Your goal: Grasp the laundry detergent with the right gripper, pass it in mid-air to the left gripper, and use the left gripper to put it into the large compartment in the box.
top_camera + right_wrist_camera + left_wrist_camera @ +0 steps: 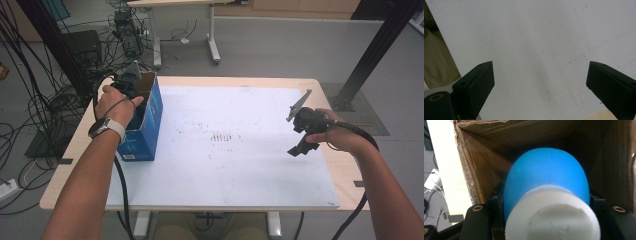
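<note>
The desk (240,165), under a white sheet, fills the centre of the high view. At its left edge stands an open blue cardboard box (150,125). The left gripper (131,85) reaches into the box mouth; its fingers are clenched on a blue bottle with a white cap (546,182), held inside the box walls. The right gripper (304,131) hovers at right, fingers released and empty. Judged step: placing or extracting the bottle. The next move calls for a straight vertical path clear of the box flaps.

Left gripper (131,82): jaws clamped, tilted downward.
Right gripper (540,82): jaws wide apart, held level.
</note>
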Action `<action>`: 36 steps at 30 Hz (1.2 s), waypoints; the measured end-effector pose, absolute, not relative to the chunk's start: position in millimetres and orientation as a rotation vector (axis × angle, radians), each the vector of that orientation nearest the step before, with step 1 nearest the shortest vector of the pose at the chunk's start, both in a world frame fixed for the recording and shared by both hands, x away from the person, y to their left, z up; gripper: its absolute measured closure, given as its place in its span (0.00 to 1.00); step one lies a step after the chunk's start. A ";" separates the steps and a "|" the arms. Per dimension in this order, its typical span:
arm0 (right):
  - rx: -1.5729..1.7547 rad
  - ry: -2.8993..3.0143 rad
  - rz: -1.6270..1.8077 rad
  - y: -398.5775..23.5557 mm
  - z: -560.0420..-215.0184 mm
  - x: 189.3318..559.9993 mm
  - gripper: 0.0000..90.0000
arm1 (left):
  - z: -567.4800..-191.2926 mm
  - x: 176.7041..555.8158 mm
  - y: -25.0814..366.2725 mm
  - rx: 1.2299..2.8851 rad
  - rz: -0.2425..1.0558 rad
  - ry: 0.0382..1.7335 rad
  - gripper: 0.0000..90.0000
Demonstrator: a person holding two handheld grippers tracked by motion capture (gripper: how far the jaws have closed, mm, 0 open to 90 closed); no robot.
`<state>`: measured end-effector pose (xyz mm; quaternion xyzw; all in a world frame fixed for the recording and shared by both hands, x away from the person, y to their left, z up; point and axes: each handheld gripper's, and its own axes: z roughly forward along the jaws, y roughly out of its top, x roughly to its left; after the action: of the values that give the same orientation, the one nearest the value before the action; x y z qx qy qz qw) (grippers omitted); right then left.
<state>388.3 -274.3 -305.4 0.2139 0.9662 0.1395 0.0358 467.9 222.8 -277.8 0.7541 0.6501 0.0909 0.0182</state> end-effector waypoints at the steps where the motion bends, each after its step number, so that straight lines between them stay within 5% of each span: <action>1: 0.656 2.968 0.429 -274.3 -305.1 388.3 0.09 | -278.0 467.9 222.5 2.343 0.286 2.018 0.41; 36: 0.649 2.970 0.425 -274.0 -306.6 386.7 0.09 | -278.7 466.4 221.5 2.347 0.302 2.018 0.41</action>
<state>386.7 -274.0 -306.6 0.2113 0.9669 0.1384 0.0361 466.4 221.5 -278.7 0.7547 0.6487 0.0972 0.0158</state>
